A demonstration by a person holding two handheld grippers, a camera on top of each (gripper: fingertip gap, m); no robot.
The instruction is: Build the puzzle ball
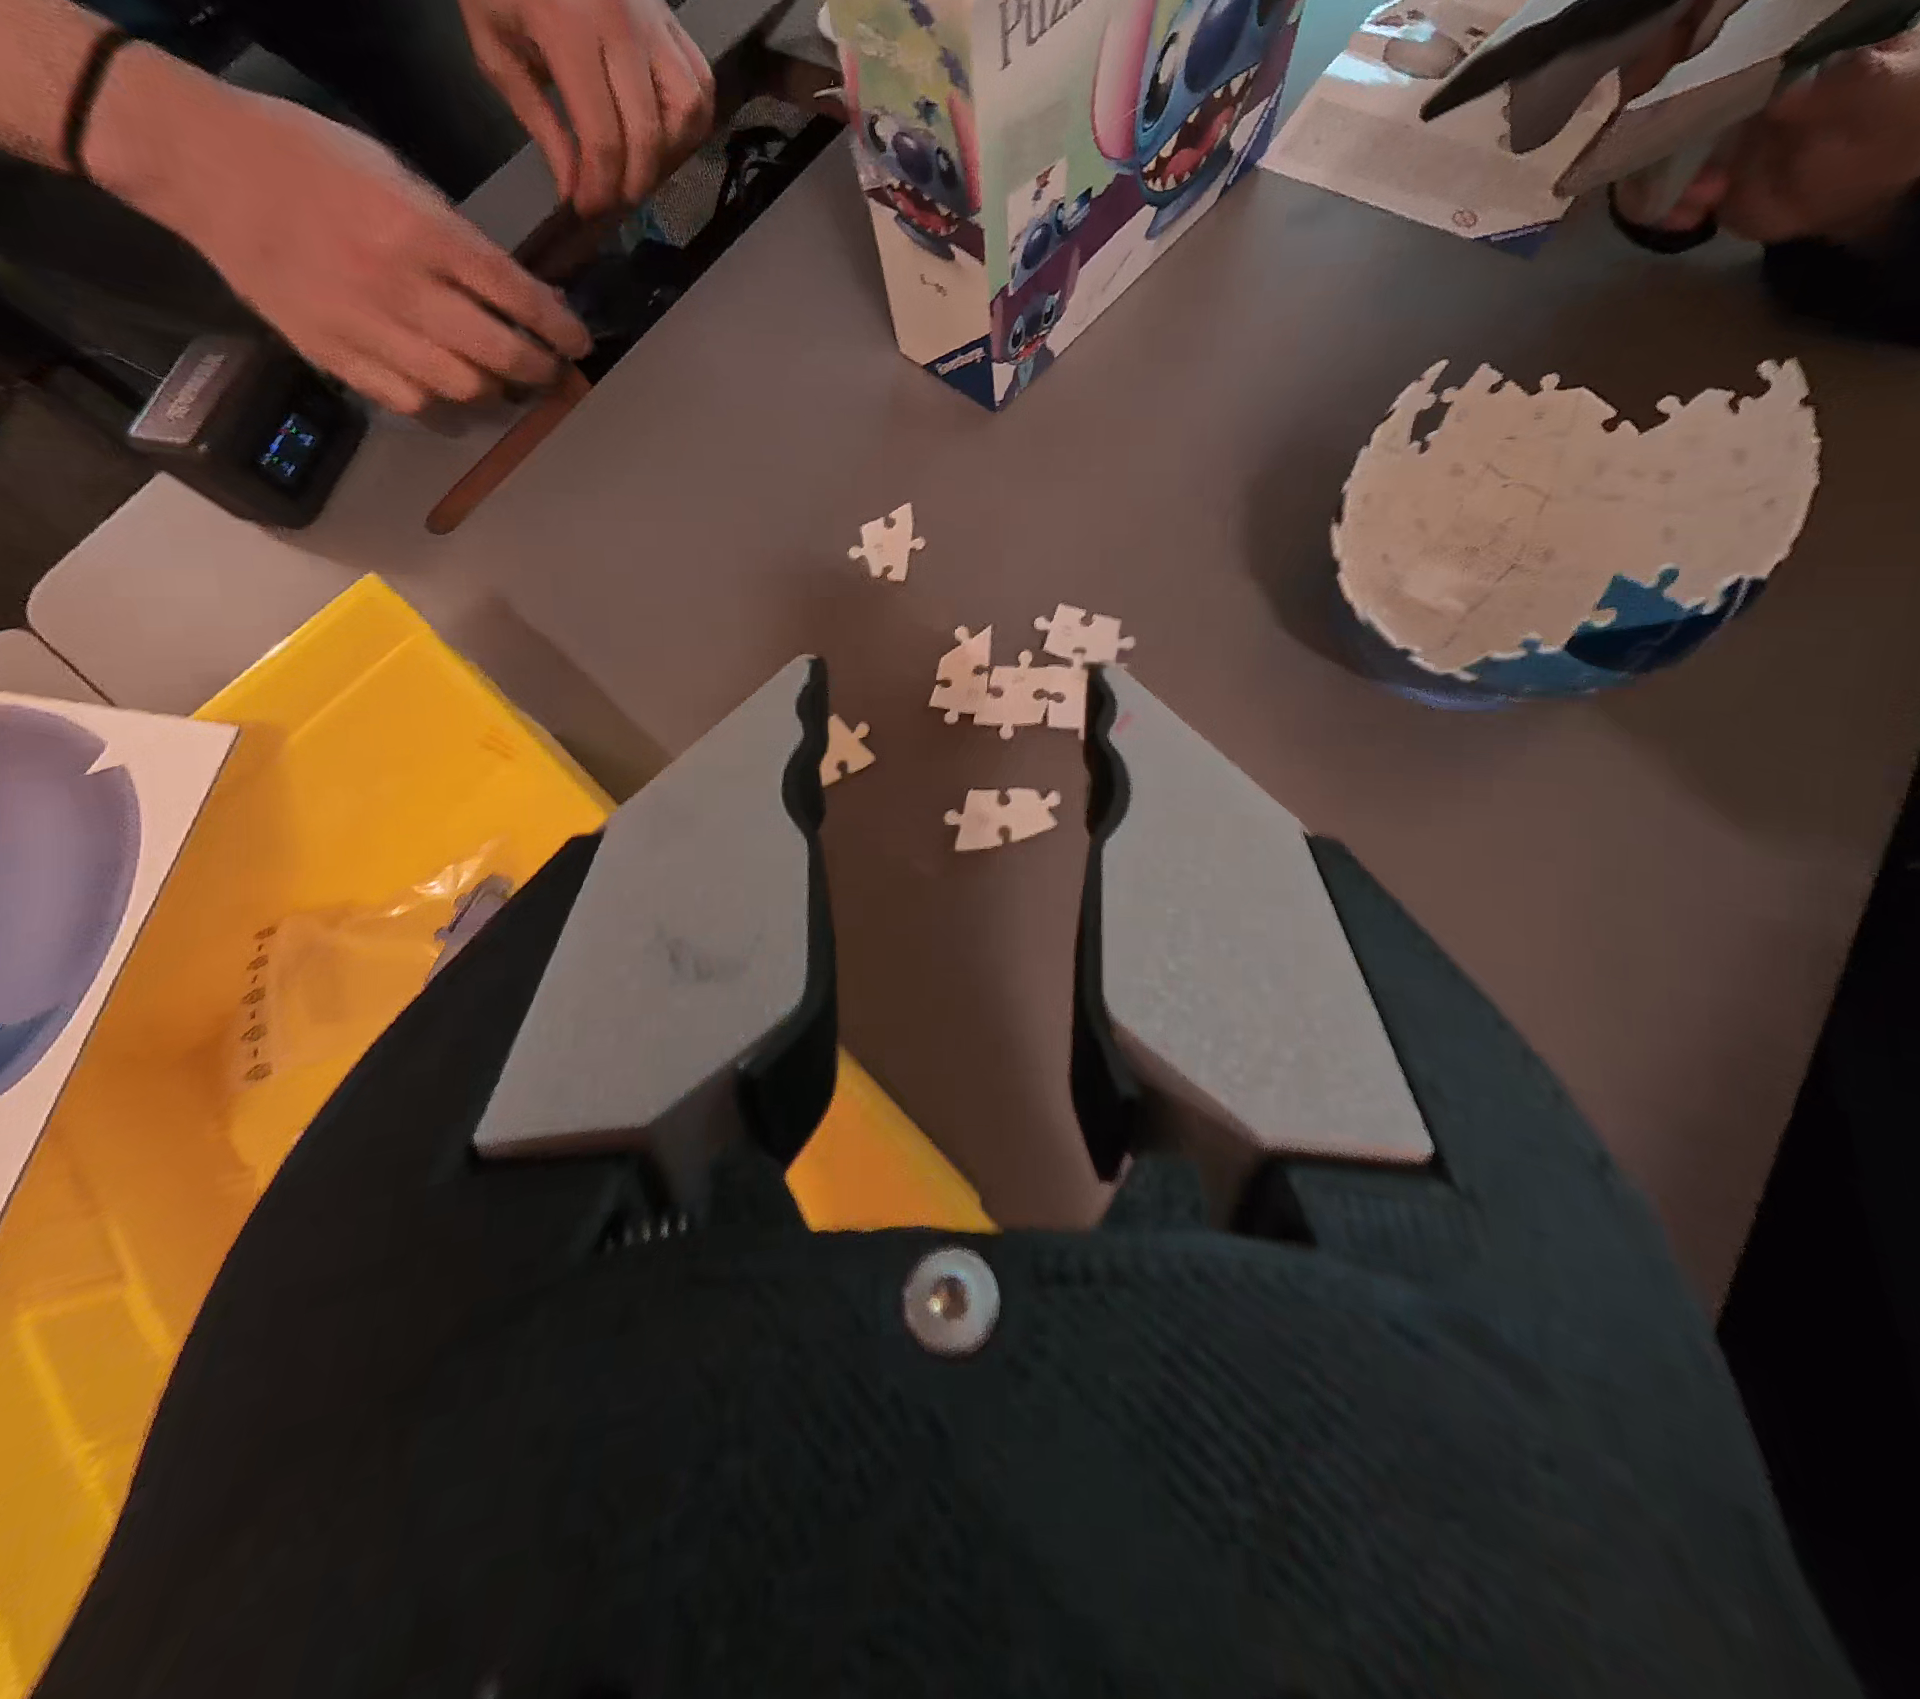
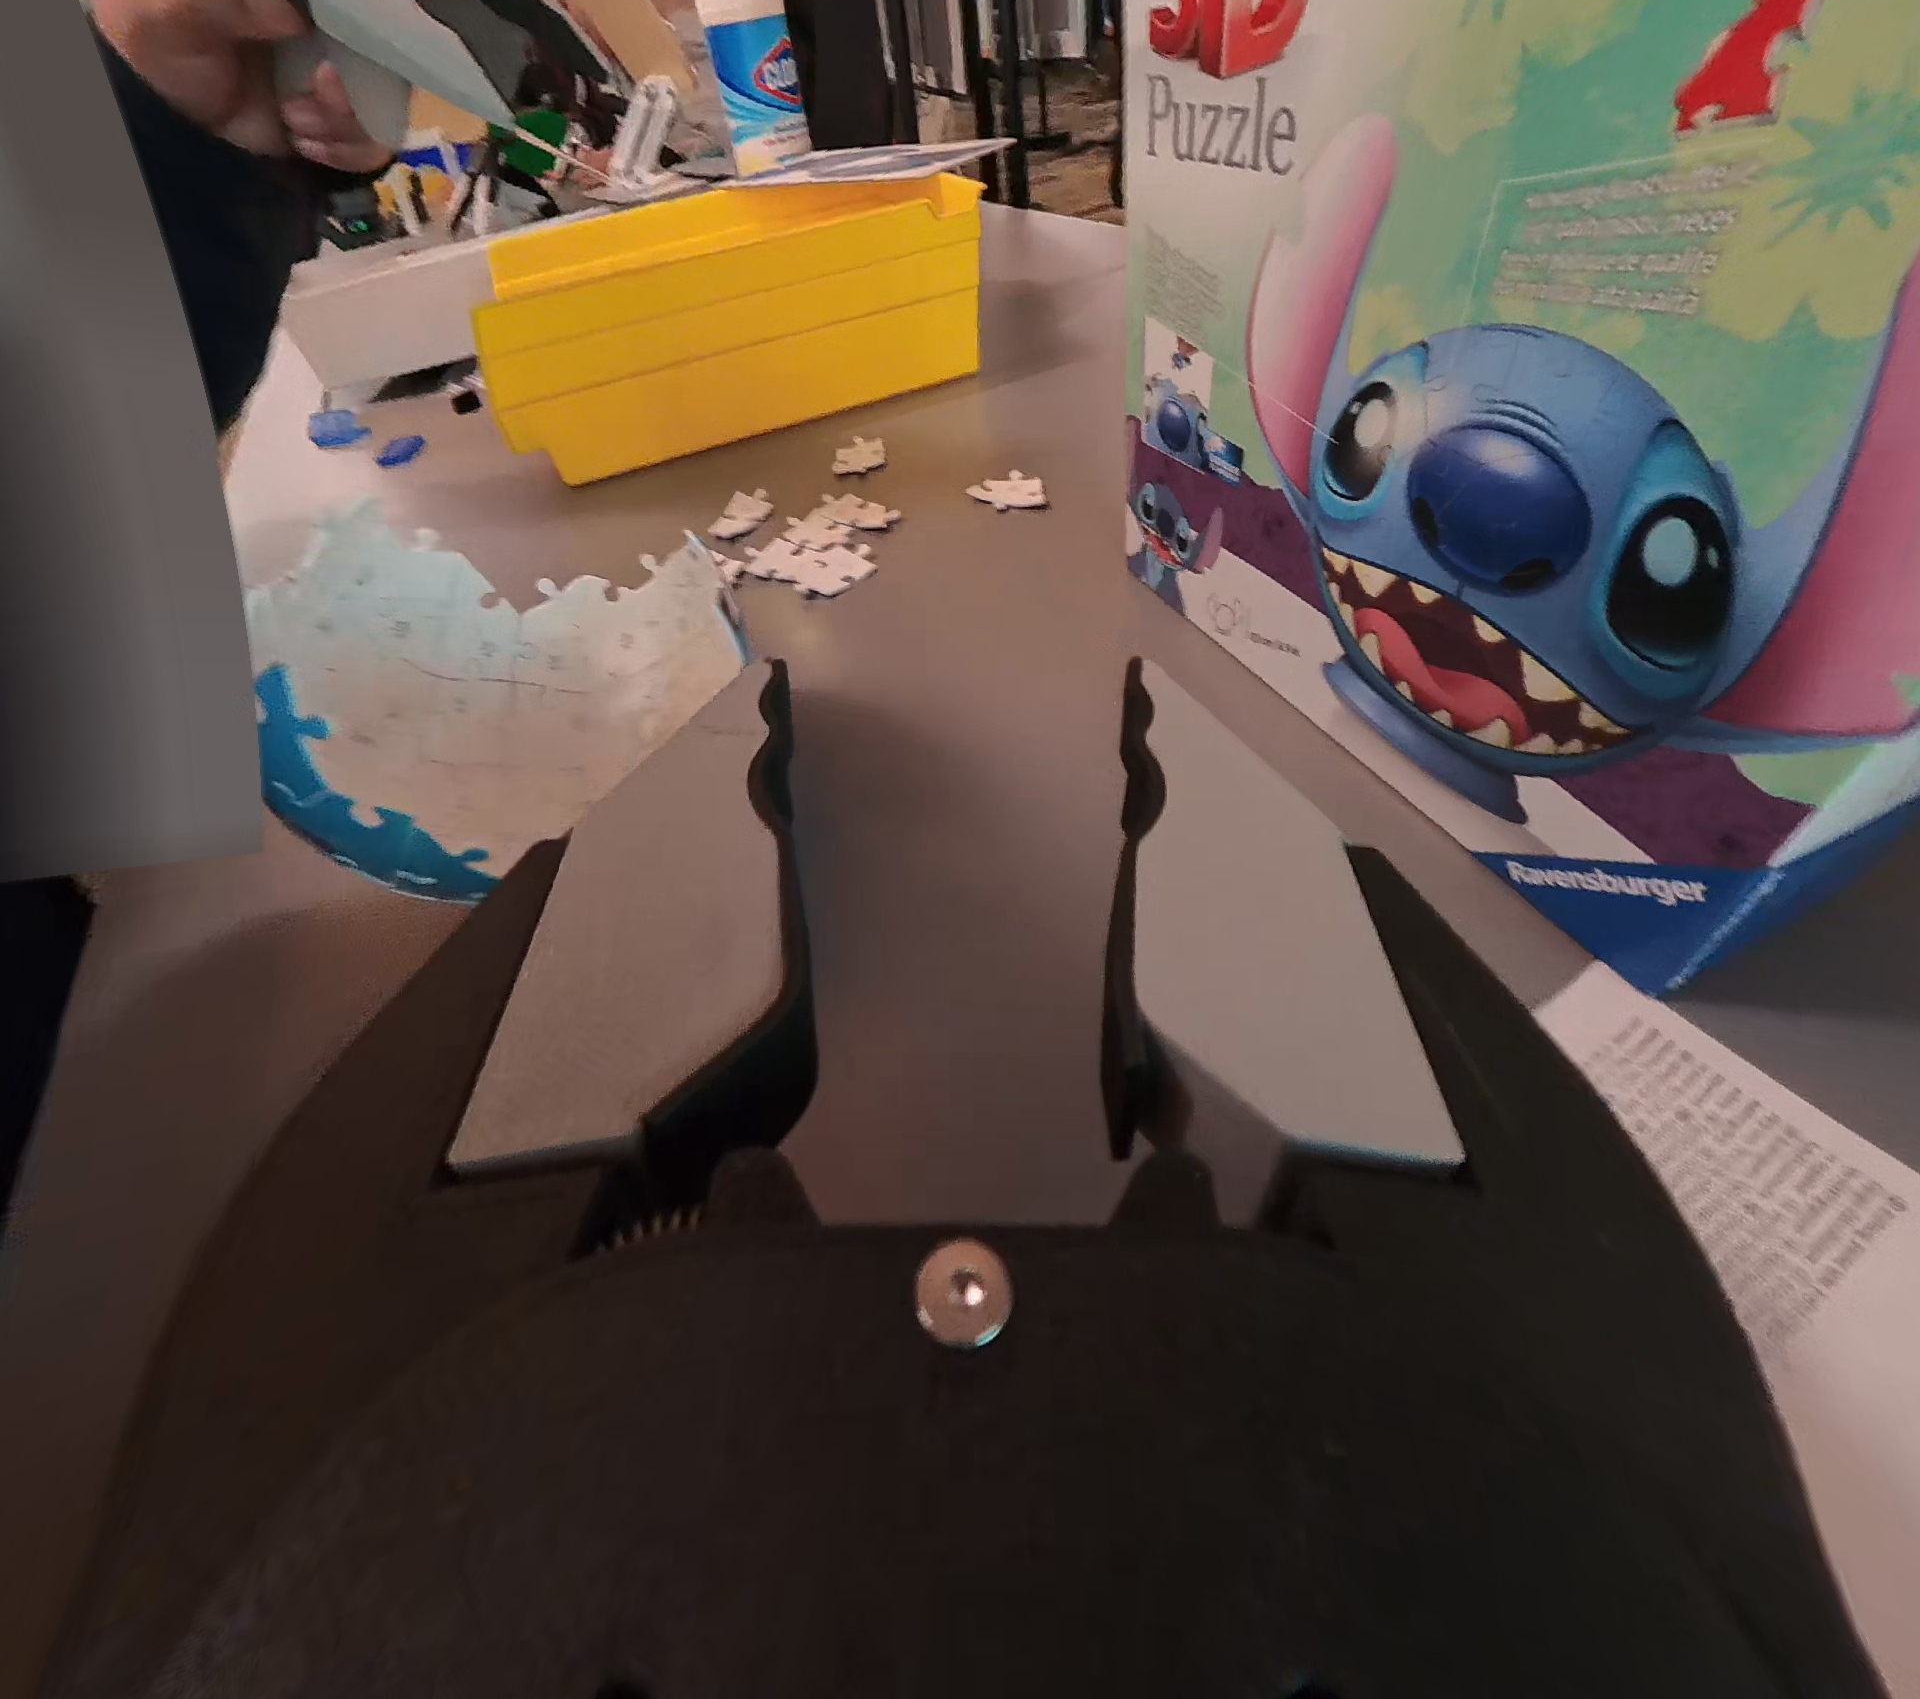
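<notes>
A half-built puzzle ball [image 1: 1558, 537], white inside and blue outside, rests open side up on the grey table [image 1: 1195, 870]. It also shows in the right wrist view [image 2: 468, 683] at the left. Several loose white puzzle pieces [image 1: 1008, 693] lie in the middle of the table, and in the right wrist view [image 2: 821, 527] beyond the fingers. My left gripper [image 1: 956, 693] is open and empty, held above the loose pieces. My right gripper [image 2: 951, 683] is open and empty, low over bare table between the ball and the puzzle box.
The tall puzzle box [image 1: 1039, 70] stands behind the pieces, close on my right gripper's right [image 2: 1558, 402]. A yellow bin [image 1: 312, 922] sits at the left. An instruction sheet [image 1: 1403, 91] lies at the back right. Another person's hands [image 1: 416, 174] work at the table's far left edge.
</notes>
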